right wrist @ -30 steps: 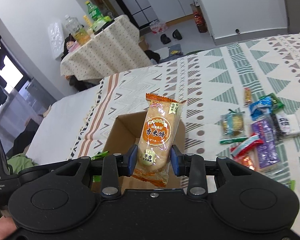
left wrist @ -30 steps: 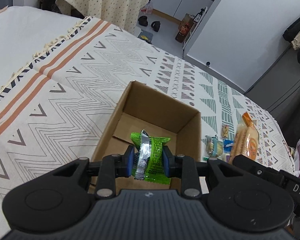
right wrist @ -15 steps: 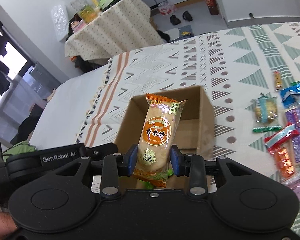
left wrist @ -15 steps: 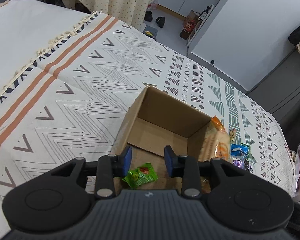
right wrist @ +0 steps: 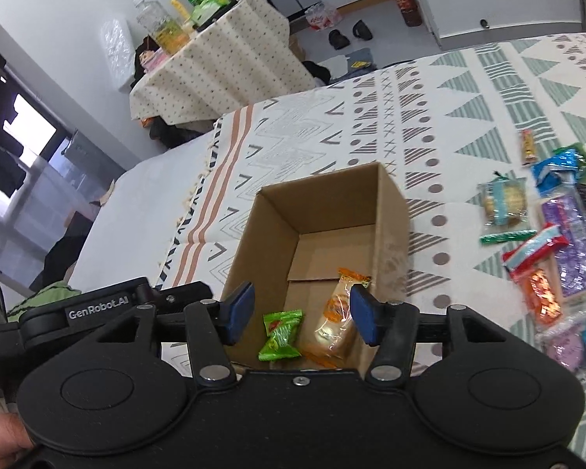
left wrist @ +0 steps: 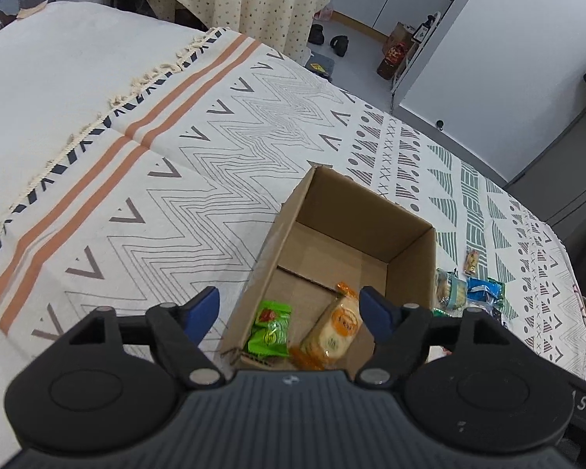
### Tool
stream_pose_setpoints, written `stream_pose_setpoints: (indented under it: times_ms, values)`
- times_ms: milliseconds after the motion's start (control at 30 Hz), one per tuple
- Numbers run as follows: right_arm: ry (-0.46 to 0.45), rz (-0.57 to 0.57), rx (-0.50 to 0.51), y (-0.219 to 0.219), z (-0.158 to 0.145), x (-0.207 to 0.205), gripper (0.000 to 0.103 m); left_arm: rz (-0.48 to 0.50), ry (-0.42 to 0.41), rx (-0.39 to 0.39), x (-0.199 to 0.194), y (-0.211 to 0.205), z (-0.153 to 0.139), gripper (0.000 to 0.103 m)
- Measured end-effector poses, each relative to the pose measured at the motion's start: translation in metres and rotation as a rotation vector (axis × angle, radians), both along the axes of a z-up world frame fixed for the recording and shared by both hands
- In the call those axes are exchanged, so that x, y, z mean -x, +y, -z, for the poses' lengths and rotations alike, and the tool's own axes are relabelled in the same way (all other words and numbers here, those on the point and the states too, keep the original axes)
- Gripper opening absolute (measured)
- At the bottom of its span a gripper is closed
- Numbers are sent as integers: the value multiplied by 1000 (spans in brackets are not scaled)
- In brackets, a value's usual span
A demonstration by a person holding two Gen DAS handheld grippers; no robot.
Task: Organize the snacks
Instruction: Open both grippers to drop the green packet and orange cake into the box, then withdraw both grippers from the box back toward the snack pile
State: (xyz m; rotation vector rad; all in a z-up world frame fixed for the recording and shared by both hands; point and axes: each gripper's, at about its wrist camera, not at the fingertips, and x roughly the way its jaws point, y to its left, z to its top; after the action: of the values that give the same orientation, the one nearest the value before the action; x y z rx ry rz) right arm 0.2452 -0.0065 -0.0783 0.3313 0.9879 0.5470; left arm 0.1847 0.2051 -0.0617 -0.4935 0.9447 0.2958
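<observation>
Inside the cardboard box, crinkly green packet beside glossy orange cracker pack; both jaws wide, empty.

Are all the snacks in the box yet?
Not yet. Two are in the cardboard box: a green candy packet and an orange rice cracker packet. Both hand-held grippers, left and right, are open and hold nothing. A pile of snack packets is left on the patterned blanket.
</observation>
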Motion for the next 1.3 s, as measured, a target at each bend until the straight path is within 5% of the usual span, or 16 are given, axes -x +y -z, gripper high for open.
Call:
stream_pose_setpoints:
  times_ms: [500,933,1300]
  values:
    - [-68,52,18,-52,-18,30,84,14,-37,-60,27,-42,-23,103]
    - [-111,104,44,-98,-24,50,103,72,-70,-85,37,-89,-32,103]
    - [-104,154,9,-146,-17,63,103,142,-82,-75,42,-134,-29,103]
